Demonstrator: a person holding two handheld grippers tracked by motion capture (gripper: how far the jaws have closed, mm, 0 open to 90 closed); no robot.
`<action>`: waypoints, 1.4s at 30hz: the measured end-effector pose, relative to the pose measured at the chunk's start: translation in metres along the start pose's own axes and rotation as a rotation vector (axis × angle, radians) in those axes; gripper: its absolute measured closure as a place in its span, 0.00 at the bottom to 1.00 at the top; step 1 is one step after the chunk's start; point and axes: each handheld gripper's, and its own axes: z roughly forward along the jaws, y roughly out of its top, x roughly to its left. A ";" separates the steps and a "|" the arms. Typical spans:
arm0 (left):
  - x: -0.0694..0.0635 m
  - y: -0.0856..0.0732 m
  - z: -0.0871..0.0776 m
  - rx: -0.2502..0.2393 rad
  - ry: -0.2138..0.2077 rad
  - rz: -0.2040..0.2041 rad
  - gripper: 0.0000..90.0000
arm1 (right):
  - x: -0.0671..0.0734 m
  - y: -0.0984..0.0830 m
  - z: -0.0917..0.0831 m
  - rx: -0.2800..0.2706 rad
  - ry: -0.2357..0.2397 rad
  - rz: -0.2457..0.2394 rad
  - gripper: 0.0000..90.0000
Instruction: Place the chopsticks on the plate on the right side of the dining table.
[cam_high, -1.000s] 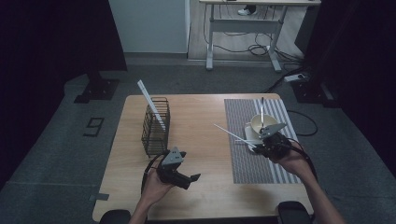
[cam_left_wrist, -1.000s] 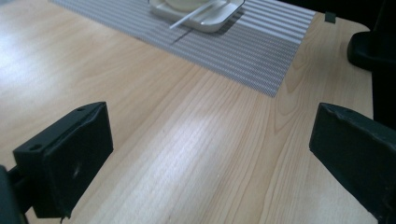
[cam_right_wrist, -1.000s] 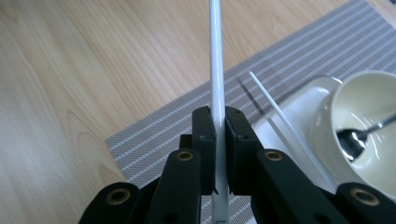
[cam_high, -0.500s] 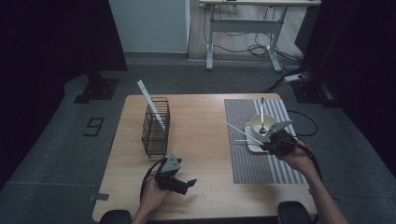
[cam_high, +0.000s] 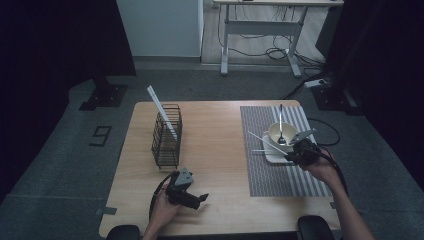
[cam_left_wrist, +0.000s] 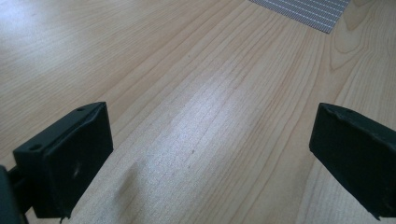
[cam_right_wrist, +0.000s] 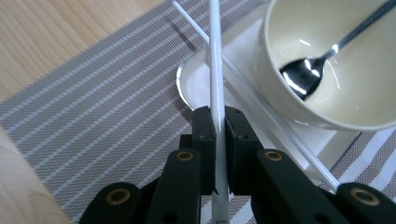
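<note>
While clamped in the right tongs (cam_right_wrist: 215, 122), white stick (cam_right_wrist: 215, 65) runs away from them over the striped mat (cam_right_wrist: 102, 116), crossing a second stick (cam_right_wrist: 261, 109) that rests on the white plate (cam_right_wrist: 198, 88). Pads pressed tight on the stick from both sides. Just right of it: cream bowl (cam_right_wrist: 336, 60) on the plate, spoon (cam_right_wrist: 317, 65) lying inside. From above, right tongs (cam_high: 292, 156) at the near edge of the plate (cam_high: 272, 156), at the right of the tabletop (cam_high: 220, 140), both sticks slanting left over the mat (cam_high: 280, 175). Left tongs (cam_high: 200, 199) near the front edge, spread wide, holding nothing, over bare wood (cam_left_wrist: 205, 121). Wire rack (cam_high: 166, 137) far left, with a white strip (cam_high: 162, 112) leaning in it.
</note>
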 end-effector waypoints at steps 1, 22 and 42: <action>0.000 0.000 0.000 -0.001 0.001 -0.002 0.00 | -0.002 -0.001 0.001 0.003 -0.003 0.002 0.93; 0.002 0.000 -0.001 0.001 0.008 -0.001 0.00 | -0.035 -0.024 0.033 0.054 0.022 -0.007 0.92; 0.000 0.000 0.001 0.016 0.009 0.014 0.00 | -0.053 -0.031 0.042 0.092 -0.042 0.033 0.80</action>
